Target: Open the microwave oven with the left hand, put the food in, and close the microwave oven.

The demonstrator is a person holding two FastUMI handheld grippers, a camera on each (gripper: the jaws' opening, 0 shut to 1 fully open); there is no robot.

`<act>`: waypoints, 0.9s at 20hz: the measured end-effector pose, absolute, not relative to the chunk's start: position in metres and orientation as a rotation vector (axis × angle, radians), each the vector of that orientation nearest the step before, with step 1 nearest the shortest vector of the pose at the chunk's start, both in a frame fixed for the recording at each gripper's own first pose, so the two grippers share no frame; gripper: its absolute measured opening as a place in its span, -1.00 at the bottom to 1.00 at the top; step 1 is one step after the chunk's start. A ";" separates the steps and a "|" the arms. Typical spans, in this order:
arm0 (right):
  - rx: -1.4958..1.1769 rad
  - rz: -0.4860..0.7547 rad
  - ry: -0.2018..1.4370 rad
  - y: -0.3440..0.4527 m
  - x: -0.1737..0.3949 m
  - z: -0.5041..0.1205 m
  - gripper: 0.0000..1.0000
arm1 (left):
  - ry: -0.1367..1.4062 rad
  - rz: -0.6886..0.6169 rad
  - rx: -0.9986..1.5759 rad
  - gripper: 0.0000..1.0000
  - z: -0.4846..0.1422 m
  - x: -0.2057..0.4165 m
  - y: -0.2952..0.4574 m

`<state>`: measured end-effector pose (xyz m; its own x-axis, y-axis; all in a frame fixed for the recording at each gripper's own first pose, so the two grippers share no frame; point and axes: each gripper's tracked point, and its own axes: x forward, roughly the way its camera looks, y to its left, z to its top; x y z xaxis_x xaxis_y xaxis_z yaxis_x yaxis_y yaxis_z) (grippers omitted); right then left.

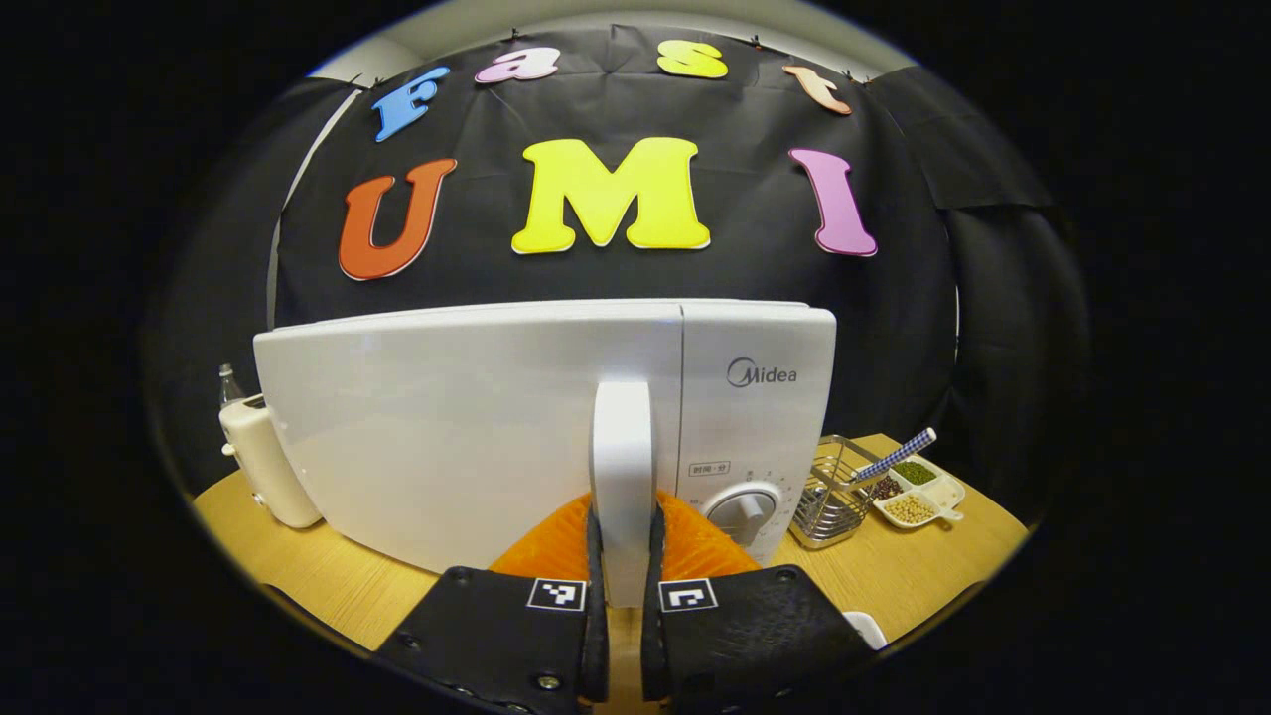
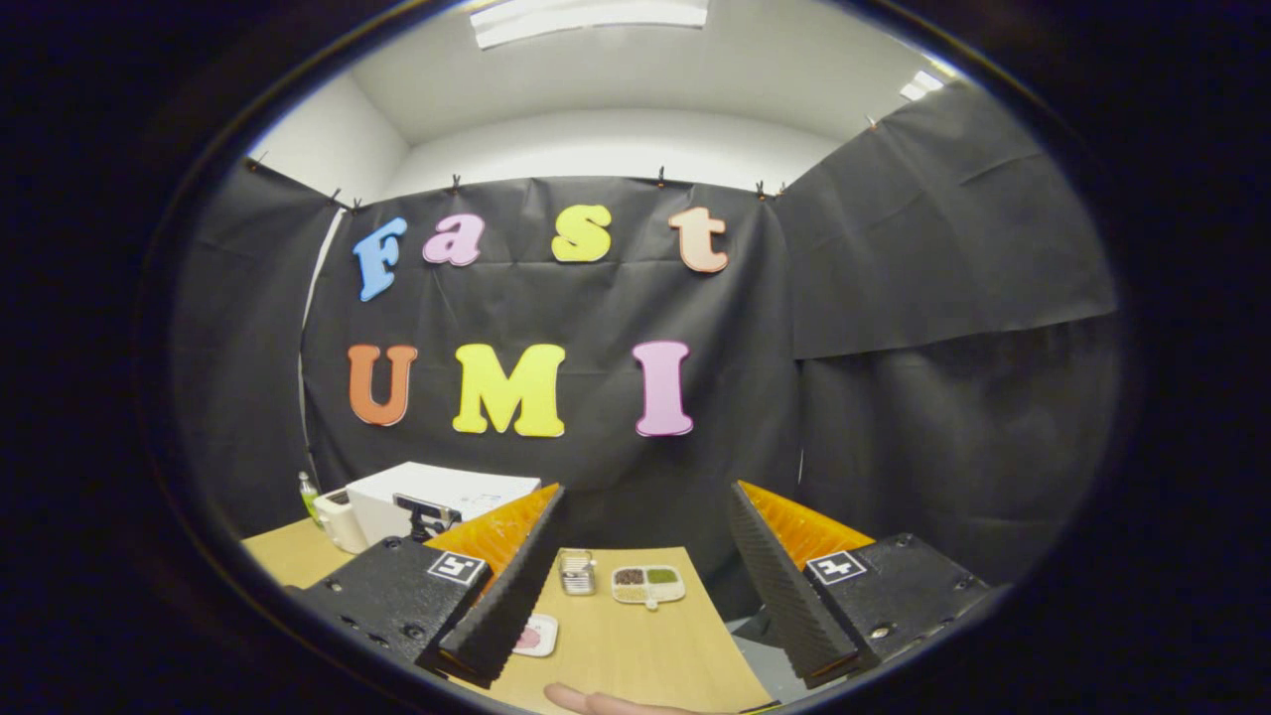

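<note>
The white, box-shaped microwave oven (image 1: pixel 556 427) stands on the light wooden table (image 1: pixel 894 586), and everything here is placed against it. Its door is swung partly open, the glossy panel angled outward from the body. A white vertical bar handle (image 1: pixel 622 487) runs down the door's free edge, beside the control panel with its round grey dial (image 1: pixel 740 516) (the dial sits low on that panel). In the right gripper view the oven (image 2: pixel 447 497) sits at the table's far left, and the food, something pinkish on a small white plate (image 2: pixel 536 636), lies well in front of it.
</note>
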<state>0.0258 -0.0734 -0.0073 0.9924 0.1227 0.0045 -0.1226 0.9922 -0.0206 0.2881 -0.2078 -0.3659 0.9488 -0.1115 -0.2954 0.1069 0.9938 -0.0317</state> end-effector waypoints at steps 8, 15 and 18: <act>-0.022 0.140 -0.007 -0.070 0.019 -0.012 1.00 | 0.271 -0.173 -0.098 -0.89 -0.356 0.242 -0.196; 0.004 0.153 0.010 -0.047 0.016 -0.020 1.00 | 0.222 -0.288 -0.113 -0.86 -0.347 0.180 -0.166; -0.005 0.164 0.009 -0.035 0.008 -0.022 0.90 | 0.197 -0.314 -0.085 -0.85 -0.343 0.152 -0.144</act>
<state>0.0077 -0.0353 -0.0223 0.9866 0.1631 -0.0089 -0.1632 0.9866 -0.0046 0.1520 -0.1441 -0.3425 0.9322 -0.3148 -0.1787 0.2983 0.9477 -0.1135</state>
